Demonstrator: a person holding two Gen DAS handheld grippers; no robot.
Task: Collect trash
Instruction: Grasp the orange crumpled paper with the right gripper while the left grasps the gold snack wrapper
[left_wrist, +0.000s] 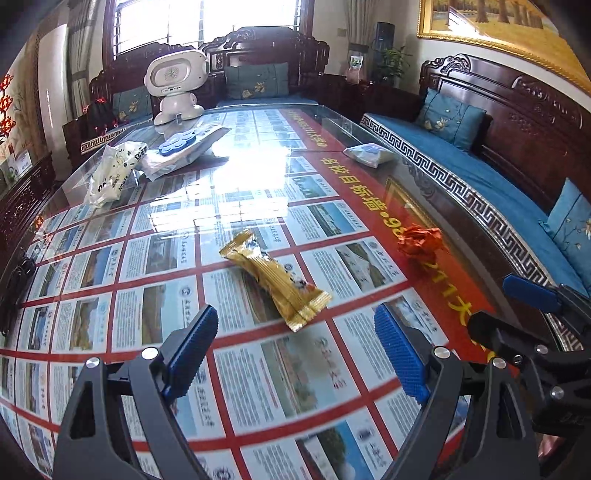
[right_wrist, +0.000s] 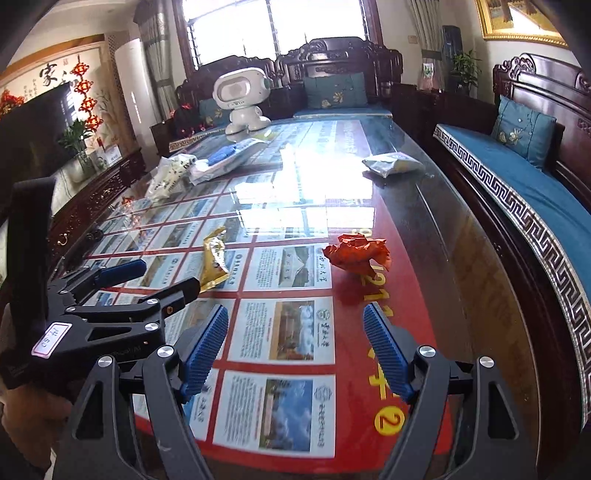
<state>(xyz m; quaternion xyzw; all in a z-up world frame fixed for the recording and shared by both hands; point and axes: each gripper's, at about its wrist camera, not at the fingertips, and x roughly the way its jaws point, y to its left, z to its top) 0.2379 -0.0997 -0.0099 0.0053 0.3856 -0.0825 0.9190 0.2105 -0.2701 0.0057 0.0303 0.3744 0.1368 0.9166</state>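
Two pieces of trash lie ahead of the jaws on the glass-topped table (left_wrist: 258, 369): a flattened gold wrapper (left_wrist: 273, 278) just beyond and between the spread jaws of the left gripper (left_wrist: 295, 354), and a crumpled orange-red paper ball (right_wrist: 360, 253) a little ahead of the right gripper (right_wrist: 295, 349), whose jaws stand apart with nothing between them. Risk, as I judge it: the wrapper is thin and lies flat on slick glass, so pads closing from above could skid it away or pinch only air. The paper ball is bulky yet light; a nudge might roll it. Both look empty and creased, the wrapper shiny with crimped ends.
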